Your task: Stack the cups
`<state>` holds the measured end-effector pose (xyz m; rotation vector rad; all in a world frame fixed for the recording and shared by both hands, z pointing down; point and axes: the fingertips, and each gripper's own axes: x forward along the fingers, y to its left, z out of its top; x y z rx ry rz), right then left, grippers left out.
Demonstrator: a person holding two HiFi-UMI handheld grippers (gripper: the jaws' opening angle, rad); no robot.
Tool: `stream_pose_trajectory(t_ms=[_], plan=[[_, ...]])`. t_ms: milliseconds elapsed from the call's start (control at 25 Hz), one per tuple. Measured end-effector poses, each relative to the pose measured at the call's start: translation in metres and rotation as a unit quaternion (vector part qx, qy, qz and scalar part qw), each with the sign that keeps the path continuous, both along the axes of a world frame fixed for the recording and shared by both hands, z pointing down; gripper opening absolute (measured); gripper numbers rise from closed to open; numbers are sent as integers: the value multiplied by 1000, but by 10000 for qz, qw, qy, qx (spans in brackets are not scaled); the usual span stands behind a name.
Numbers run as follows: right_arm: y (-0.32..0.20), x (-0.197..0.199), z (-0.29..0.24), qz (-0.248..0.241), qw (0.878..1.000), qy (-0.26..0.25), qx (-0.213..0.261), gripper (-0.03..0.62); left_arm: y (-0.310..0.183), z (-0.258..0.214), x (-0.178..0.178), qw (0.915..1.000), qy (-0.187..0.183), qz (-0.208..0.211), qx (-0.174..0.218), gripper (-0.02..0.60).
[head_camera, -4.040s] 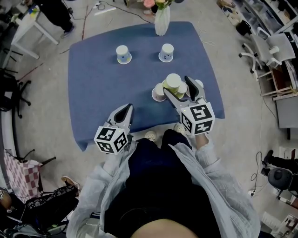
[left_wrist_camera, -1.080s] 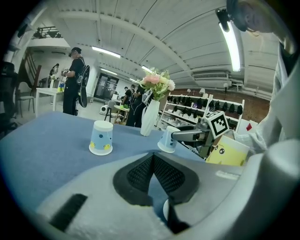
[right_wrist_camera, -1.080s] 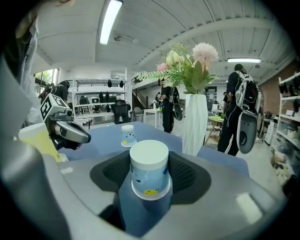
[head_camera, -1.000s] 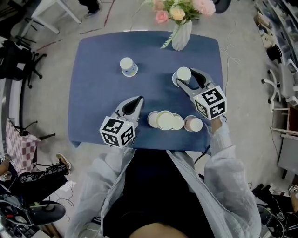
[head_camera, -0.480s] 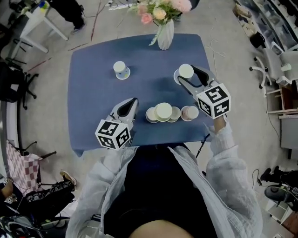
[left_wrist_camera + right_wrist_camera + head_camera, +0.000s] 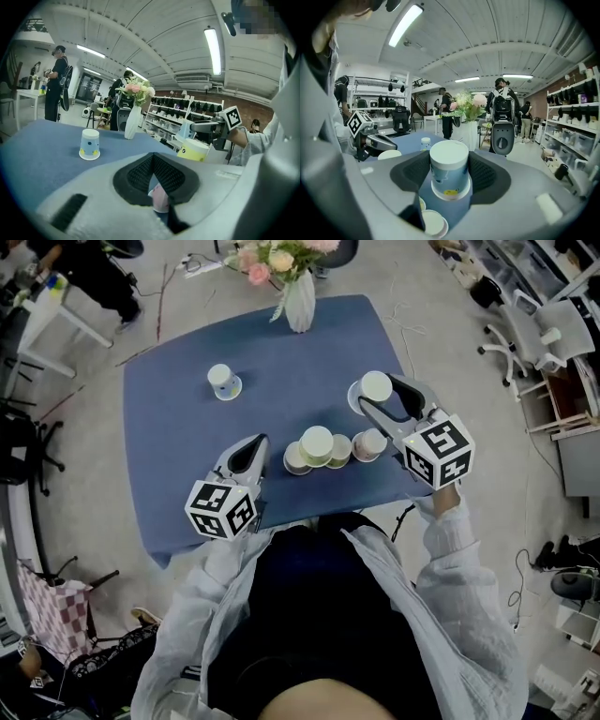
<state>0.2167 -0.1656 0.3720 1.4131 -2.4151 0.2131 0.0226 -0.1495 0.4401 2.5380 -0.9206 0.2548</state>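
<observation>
The right tongs (image 6: pixel 378 393) grip an upturned blue cup (image 6: pixel 449 169) above the right side of the desk (image 6: pixel 169 437). This looks like the carrying step; next it needs lowering squarely over the stack (image 6: pixel 317 444) near the desk's near edge. The left tongs (image 6: pixel 249 451) hang closed and empty.

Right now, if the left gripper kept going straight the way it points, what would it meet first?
Probably the pink paper cup, seen low and straight ahead just past the tips of the left gripper. Depth is unclear, so this is a best guess.
</observation>
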Motion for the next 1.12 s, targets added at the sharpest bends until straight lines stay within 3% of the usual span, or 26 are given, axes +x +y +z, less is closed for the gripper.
stream_pose_trajectory(t_ms=[480, 920, 1120], plan=[[56, -21, 16, 7, 9998, -129, -179, 270, 23, 7, 1, 9997, -95, 215, -67, -9], [63, -32, 46, -79, 9982, -243, -539, 270, 22, 16, -10, 9997, -176, 42, -191, -9], [64, -31, 50, -68, 9983, -381, -435, 275, 20, 21, -5, 9996, -190, 3, -230, -9]])
